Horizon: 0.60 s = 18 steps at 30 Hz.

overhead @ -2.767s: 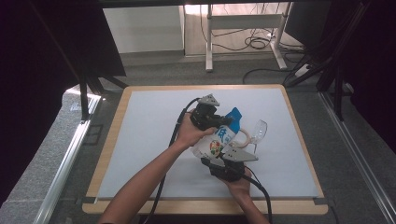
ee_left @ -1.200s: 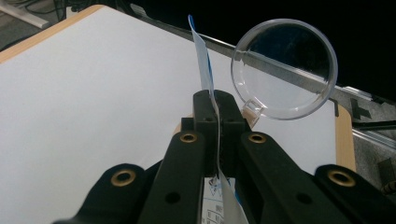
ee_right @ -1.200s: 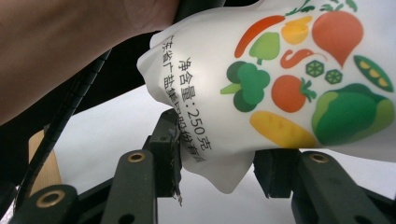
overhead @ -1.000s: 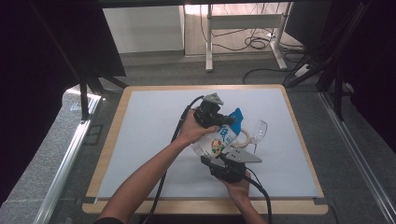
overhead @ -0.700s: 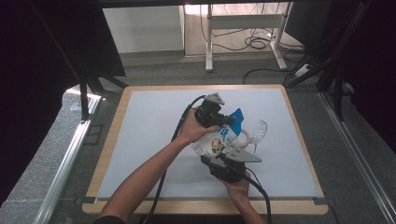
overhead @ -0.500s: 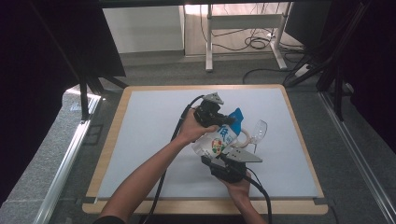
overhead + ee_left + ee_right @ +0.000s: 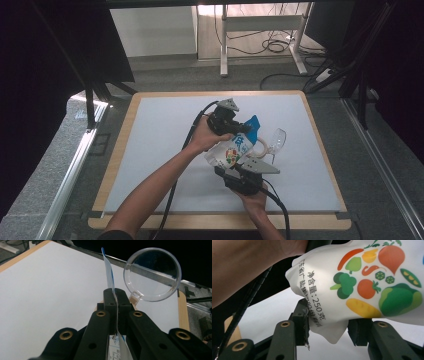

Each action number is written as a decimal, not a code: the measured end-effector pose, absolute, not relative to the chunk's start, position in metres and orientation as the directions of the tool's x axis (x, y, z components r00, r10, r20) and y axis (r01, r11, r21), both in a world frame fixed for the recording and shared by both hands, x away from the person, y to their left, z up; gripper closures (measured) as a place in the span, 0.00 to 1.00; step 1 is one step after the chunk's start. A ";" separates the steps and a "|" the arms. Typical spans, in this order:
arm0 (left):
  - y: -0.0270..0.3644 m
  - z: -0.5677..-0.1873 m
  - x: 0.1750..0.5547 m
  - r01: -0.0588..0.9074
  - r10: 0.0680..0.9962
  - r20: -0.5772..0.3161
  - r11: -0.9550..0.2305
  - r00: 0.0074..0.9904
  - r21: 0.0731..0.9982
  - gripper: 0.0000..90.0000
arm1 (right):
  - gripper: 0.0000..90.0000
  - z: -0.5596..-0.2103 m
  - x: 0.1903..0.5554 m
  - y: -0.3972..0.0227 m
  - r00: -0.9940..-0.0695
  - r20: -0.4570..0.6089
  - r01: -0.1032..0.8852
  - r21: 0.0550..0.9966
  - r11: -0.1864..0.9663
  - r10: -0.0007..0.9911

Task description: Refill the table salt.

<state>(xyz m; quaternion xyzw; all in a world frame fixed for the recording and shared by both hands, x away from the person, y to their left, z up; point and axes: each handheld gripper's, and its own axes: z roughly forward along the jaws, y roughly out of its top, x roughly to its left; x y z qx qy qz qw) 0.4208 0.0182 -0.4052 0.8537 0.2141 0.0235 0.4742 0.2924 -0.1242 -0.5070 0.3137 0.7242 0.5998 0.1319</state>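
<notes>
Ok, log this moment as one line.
left gripper: shut on bag top | right gripper: shut on bag bottom | plastic glass: beside bag

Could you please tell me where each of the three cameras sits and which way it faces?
High view: above the person's side, facing forward and down on the table; both forearms show.
Left gripper view: on the left tongs, facing along them at the pouch's edge and a clear glass.
Right gripper view: on the right tongs, facing the pouch; a forearm shows.
All three share the pouch.

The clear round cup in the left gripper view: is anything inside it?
No. The clear cup looks empty, with the table showing through it.
</notes>
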 end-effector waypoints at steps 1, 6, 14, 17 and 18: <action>0.019 -0.405 0.421 0.345 0.389 -0.164 -0.457 0.907 0.820 1.00 | 0.64 -0.507 0.292 -0.125 -0.771 0.189 0.299 0.951 0.084 0.608; 0.022 -0.404 0.421 0.346 0.391 -0.165 -0.455 0.906 0.820 1.00 | 0.64 -0.507 0.292 -0.127 -0.781 0.195 0.298 0.951 0.080 0.594; 0.026 -0.403 0.422 0.350 0.390 -0.174 -0.445 0.904 0.824 1.00 | 0.64 -0.505 0.292 -0.131 -0.794 0.195 0.292 0.953 0.080 0.575; 0.026 -0.404 0.422 0.351 0.393 -0.173 -0.445 0.903 0.824 1.00 | 0.64 -0.506 0.293 -0.132 -0.798 0.202 0.297 0.952 0.079 0.567; 0.025 -0.404 0.422 0.349 0.390 -0.172 -0.446 0.904 0.824 1.00 | 0.64 -0.505 0.293 -0.131 -0.796 0.206 0.300 0.951 0.075 0.570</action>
